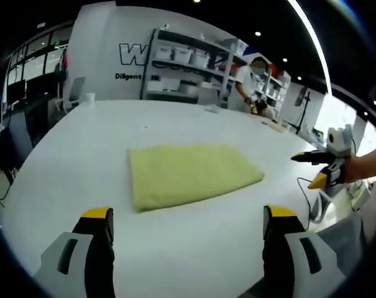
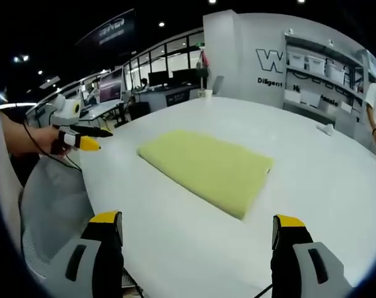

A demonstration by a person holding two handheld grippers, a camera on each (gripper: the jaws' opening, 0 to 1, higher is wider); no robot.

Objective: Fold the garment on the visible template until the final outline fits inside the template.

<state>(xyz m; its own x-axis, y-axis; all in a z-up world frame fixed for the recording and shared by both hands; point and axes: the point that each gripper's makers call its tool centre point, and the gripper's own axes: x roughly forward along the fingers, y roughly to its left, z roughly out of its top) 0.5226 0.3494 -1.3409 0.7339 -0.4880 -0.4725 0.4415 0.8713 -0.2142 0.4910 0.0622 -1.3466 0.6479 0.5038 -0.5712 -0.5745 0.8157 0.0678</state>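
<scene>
Both the left gripper (image 1: 186,222) and right gripper (image 2: 198,228) are gaping wide and holding nothing, hovering short of the folded yellow garment (image 1: 191,173) lying on the white table (image 1: 82,143).

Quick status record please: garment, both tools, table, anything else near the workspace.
garment: yellow garment folded into a flat rectangle, lying on the table, untouched
table: white table; no template outline can be made out
left tool: open, empty, held short of the garment's near edge
right tool: open, empty, back from the garment
background: person standing by shelves at the far side
</scene>
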